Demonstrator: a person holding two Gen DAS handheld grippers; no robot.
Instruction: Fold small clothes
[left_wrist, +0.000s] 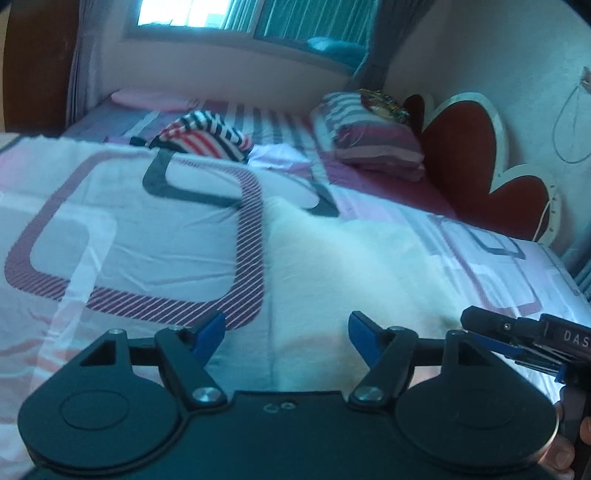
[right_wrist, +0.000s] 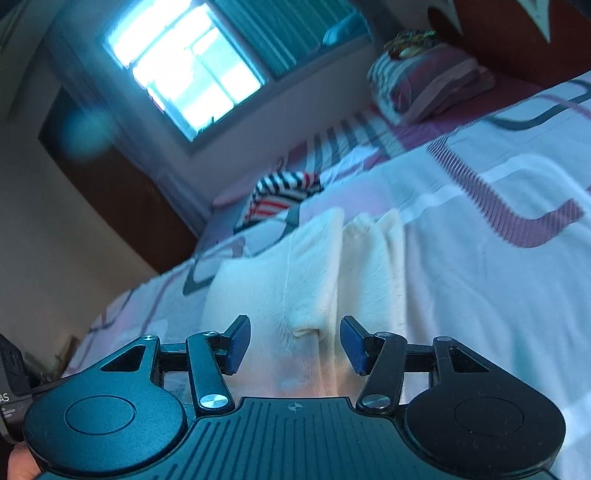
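A small white garment (left_wrist: 354, 266) lies flat on the patterned bedsheet (left_wrist: 147, 229). It also shows in the right wrist view (right_wrist: 295, 273), with a fold along its right side. My left gripper (left_wrist: 287, 338) is open, its blue pads just over the garment's near edge. My right gripper (right_wrist: 295, 345) is open above a small pucker in the garment's near part. The right gripper also shows at the right edge of the left wrist view (left_wrist: 524, 336). A folded red, white and navy striped garment (left_wrist: 207, 134) lies farther back on the bed; it also shows in the right wrist view (right_wrist: 280, 195).
A striped pillow (left_wrist: 369, 133) rests by the red heart-shaped headboard (left_wrist: 469, 147). A pink pillow (left_wrist: 147, 99) lies at the far side under the window (left_wrist: 236, 14). A dark wooden wardrobe (right_wrist: 110, 192) stands past the bed.
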